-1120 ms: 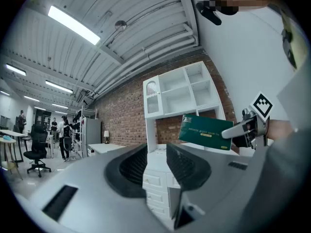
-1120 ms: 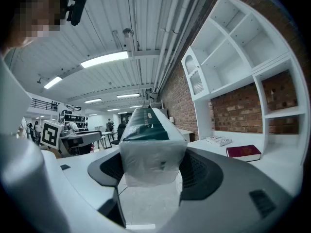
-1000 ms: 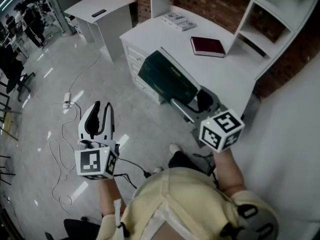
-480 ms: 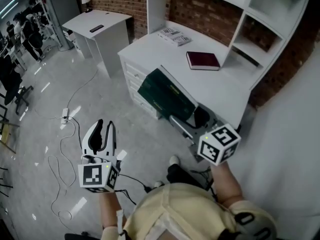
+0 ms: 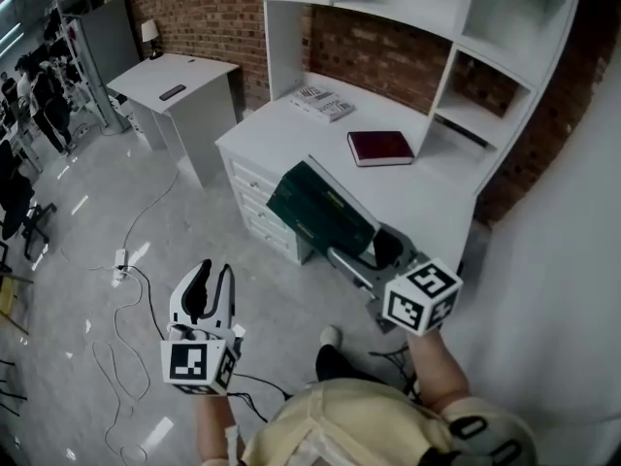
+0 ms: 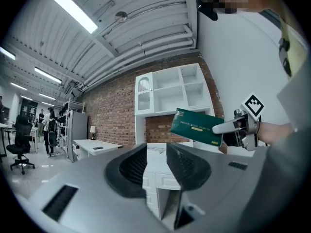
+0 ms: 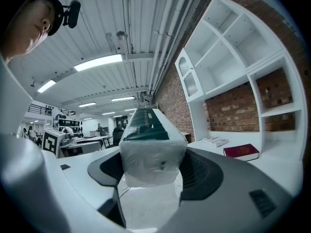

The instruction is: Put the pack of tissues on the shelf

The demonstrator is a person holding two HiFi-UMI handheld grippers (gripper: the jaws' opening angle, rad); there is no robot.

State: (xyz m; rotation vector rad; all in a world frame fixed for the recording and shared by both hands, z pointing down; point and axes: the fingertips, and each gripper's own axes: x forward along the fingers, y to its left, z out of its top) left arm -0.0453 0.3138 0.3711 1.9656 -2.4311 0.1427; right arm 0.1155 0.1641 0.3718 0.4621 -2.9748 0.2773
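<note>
My right gripper [image 5: 367, 249] is shut on the near end of a long dark green pack of tissues [image 5: 320, 212], and holds it level over the front edge of the white desk [image 5: 427, 192]. In the right gripper view the pack [image 7: 150, 144] fills the gap between the jaws, its clear wrapped end toward the camera. The white shelf unit [image 5: 456, 27] stands on the desk against the brick wall, its compartments bare. My left gripper [image 5: 212, 272] hangs over the floor at the lower left, jaws a narrow gap apart with nothing between them. From there the pack [image 6: 197, 126] shows in front of the shelves [image 6: 170, 91].
A dark red book [image 5: 380, 147] and a printed booklet [image 5: 319, 102] lie on the desk. A second white table [image 5: 175, 76] stands at the left. Cables and a power strip [image 5: 121, 258] trail over the glossy floor. A white wall closes the right side.
The head view has lifted, so more of the shelf unit shows and both grippers sit lower in the picture. The pack stays in the right gripper; the left gripper is unchanged.
</note>
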